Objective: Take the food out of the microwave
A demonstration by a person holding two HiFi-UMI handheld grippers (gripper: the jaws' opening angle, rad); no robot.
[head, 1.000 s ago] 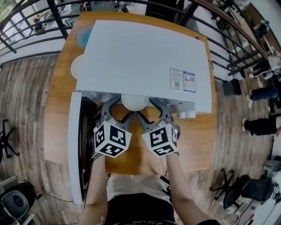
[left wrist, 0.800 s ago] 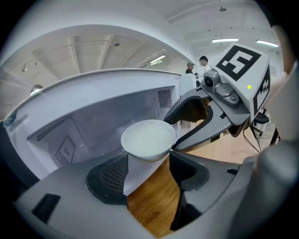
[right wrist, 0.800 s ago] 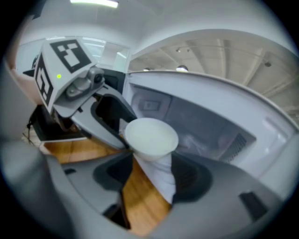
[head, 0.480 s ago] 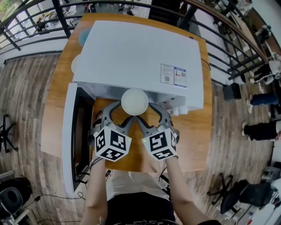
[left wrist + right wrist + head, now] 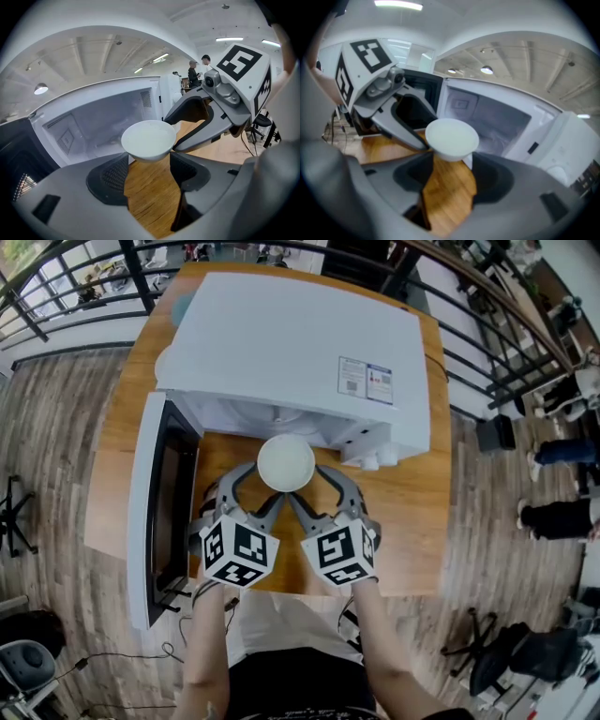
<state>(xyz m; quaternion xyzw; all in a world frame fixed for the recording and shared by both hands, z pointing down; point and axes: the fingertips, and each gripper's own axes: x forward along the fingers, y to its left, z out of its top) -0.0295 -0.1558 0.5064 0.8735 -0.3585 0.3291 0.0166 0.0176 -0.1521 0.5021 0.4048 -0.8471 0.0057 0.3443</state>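
- We see one white bowl [image 5: 286,462] above the wooden surface [image 5: 412,521], just on the near side of the one open microwave [image 5: 281,343].
- We count two grippers: the left gripper [image 5: 262,482] and the right gripper [image 5: 309,484], each with its fingers partly spread and clasping the white bowl.

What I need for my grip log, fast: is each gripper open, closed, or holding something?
Left gripper: closed on the white bowl.
Right gripper: closed on the same white bowl.

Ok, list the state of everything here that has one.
microwave door: swung wide open, to the left.
bowl: outside the microwave, gripped from two sides.
left tongs: closed on the bowl's left side.
right tongs: closed on the bowl's right side.
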